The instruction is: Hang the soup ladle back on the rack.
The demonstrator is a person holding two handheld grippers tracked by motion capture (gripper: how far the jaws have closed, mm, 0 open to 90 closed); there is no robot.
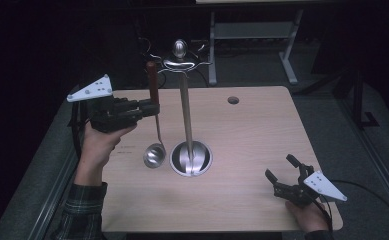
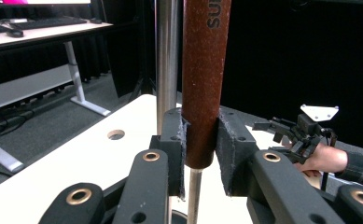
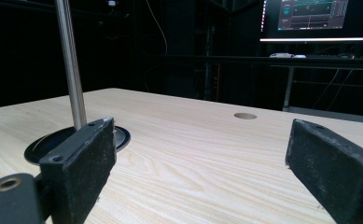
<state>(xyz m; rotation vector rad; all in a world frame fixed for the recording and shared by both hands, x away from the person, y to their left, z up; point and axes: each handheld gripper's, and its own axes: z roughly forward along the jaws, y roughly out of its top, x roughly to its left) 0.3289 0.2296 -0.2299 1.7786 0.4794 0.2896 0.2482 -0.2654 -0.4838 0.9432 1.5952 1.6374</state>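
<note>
My left gripper is shut on the brown handle of a steel ladle. The ladle hangs upright with its bowl just above the table, left of a utensil stand. In the left gripper view both pads press the handle's lower end, and the stand's steel pole rises right behind it. The stand has a round shiny base and curved hooks under a knob at the top. My right gripper rests low at the table's front right, open with nothing between its jaws.
The light wooden table has a round cable hole at the back right. Desk legs and cables stand on the floor behind the table. In the left gripper view another desk with a keyboard stands at the far left.
</note>
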